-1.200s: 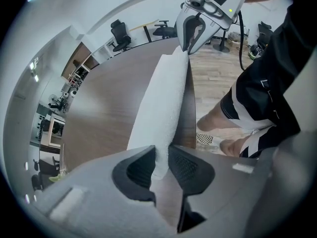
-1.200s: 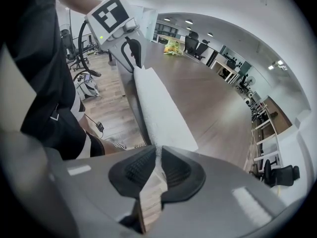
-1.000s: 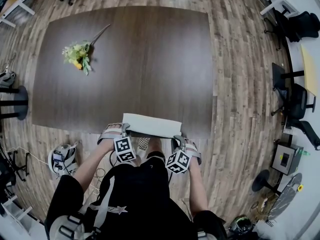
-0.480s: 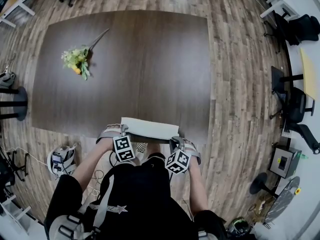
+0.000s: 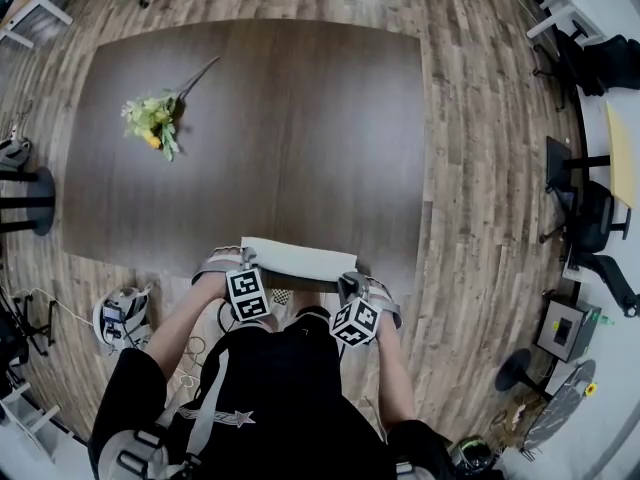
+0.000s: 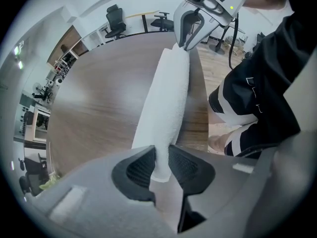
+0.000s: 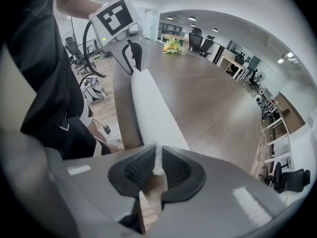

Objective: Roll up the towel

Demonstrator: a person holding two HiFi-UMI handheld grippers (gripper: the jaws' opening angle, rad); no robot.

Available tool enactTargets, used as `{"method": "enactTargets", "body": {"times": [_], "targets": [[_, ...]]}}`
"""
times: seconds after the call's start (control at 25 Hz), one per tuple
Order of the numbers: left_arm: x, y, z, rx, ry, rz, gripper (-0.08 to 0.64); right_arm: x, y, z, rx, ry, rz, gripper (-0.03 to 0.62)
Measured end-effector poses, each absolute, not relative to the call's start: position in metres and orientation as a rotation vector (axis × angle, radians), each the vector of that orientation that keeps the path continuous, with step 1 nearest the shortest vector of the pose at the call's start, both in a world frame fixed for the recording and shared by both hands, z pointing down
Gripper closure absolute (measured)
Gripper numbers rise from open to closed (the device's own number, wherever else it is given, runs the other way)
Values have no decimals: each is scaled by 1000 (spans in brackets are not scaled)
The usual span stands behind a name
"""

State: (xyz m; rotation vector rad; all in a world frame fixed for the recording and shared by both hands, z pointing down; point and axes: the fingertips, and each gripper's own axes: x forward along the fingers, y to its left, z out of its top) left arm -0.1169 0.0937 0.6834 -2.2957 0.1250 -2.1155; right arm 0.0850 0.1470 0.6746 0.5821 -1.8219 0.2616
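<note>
A white towel (image 5: 297,260), folded into a long narrow band, lies along the near edge of the dark wooden table (image 5: 270,128). My left gripper (image 5: 243,266) is shut on the towel's left end (image 6: 161,133), and its pads press the cloth from both sides. My right gripper (image 5: 352,280) is shut on the towel's right end (image 7: 153,118) in the same way. In each gripper view the towel runs away from the jaws to the other gripper at its far end. Both grippers point steeply down at the table edge.
A bunch of yellow flowers (image 5: 152,118) lies at the table's far left. Office chairs (image 5: 600,213) and desks stand on the wooden floor to the right. A small device (image 5: 120,318) with cables sits on the floor at the person's left.
The towel and both grippers have drawn a little closer to the near table edge. The grip on both ends is unchanged.
</note>
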Motion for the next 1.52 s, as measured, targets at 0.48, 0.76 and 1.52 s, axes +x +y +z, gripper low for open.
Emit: {"method": "enactTargets", "body": {"times": [0.48,0.76,1.52], "targets": [[-117,86,674,-2337,286,-2013,425,89,144,667,628,-1835,184,507],[-111,87,659,-2341,395,-1901,407,83,144,656,673,-1852,105,479],[-87,108,671,-2311,398,-1823,405,69,164,679,627,-1853,57,443]]}}
